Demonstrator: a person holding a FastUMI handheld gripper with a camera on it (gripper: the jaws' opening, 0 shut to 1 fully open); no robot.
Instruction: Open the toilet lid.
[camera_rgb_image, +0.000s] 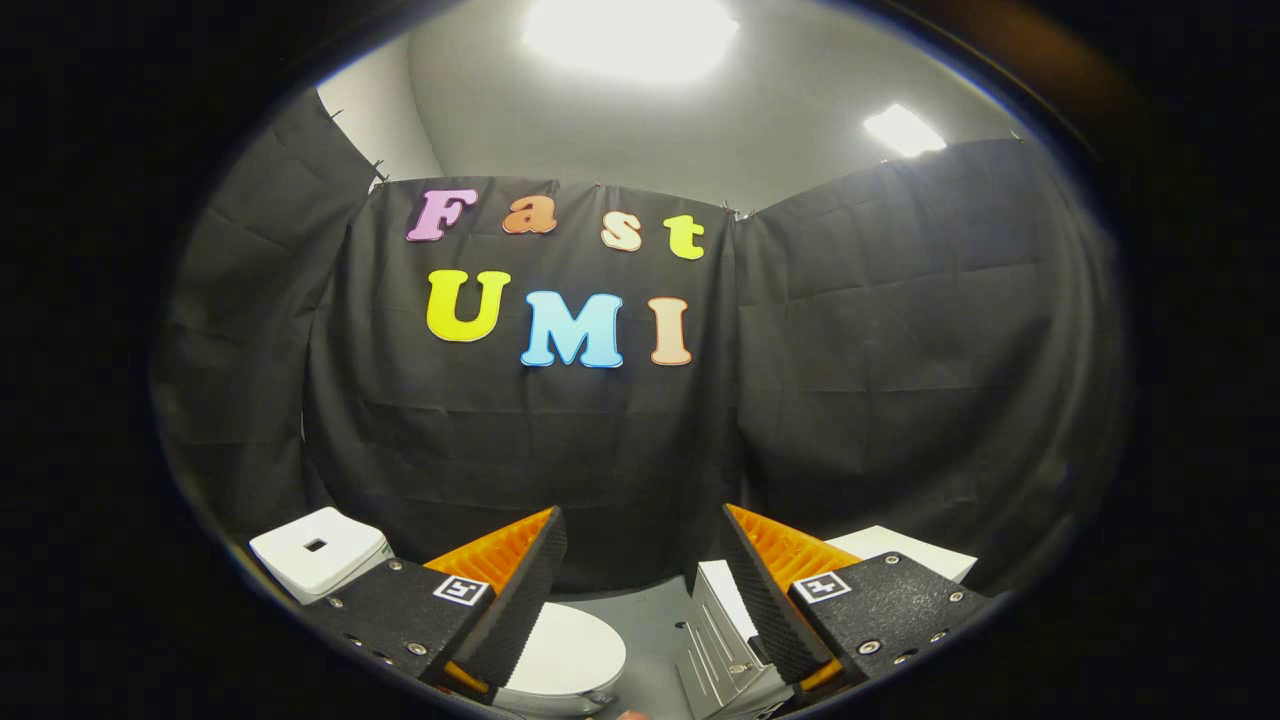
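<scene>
We observe the claw (640, 580) released, fingers spread wide and gripping nothing; the toilet lid (565, 655) lies closed below, beside the left finger (520, 590). The white tank (318, 552) stands further left; a grey cabinet (715, 640) sits near the right finger.

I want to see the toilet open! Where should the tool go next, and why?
Probably down and forward toward the lid. The tool is open, holding nothing, and aimed mostly at the cloth wall, while the closed lid sits low between its fingers, partly behind the left one. It likely needs to get near the lid's edge before lifting.
</scene>
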